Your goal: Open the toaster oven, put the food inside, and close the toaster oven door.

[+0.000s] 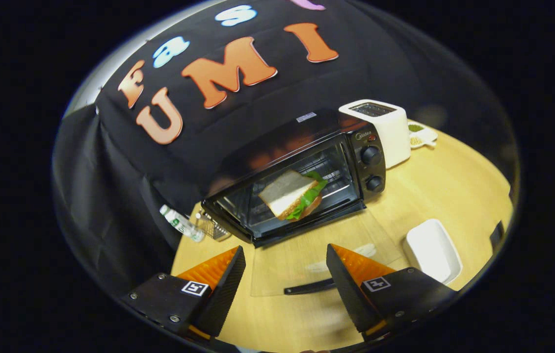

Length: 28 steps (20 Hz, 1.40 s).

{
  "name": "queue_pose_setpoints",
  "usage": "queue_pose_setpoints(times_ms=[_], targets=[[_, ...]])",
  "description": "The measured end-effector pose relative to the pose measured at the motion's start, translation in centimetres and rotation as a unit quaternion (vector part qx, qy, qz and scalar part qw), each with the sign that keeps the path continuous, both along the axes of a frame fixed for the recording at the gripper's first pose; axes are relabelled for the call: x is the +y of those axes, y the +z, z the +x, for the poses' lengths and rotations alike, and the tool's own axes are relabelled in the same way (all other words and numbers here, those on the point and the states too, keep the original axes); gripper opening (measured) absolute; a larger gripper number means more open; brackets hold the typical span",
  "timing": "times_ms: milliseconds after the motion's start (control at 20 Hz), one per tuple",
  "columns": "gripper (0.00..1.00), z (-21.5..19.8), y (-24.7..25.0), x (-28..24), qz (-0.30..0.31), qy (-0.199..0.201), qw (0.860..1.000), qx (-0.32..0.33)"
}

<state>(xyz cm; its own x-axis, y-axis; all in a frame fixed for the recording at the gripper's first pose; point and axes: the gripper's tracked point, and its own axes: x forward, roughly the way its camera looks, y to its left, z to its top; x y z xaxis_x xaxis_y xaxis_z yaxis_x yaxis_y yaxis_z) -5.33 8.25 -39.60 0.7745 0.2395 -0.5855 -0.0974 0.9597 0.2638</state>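
Toaster oven [302,176] sits open w/ sandwich [293,195] inside on rack, glass door [316,255] down flat just ahead of gripper [284,284], fingers wide apart & empty; next, prob. hook door handle [309,287] & lift shut.

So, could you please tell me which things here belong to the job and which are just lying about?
Job: black toaster oven, its glass door folded down; sandwich inside; open gripper.
Lying about: white toaster, white rectangular dish, plastic bottle.
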Motion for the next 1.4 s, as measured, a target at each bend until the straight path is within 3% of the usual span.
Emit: queue_pose_setpoints(times_ms=[250,650,900,1200,1400], targets=[[0.99,-3.5,-3.4,-3.1,-0.132,0.040,0.990,0.018],[0.99,-5.4,-10.7,-4.8,-0.213,0.069,0.971,0.089],[1.00,-4.3,-13.5,-4.2,-0.243,0.089,0.959,0.115],[1.00,-2.8,-15.3,-2.9,-0.253,0.103,0.955,0.117],[1.00,-2.0,-15.5,-2.9,-0.231,0.078,0.963,0.116]])
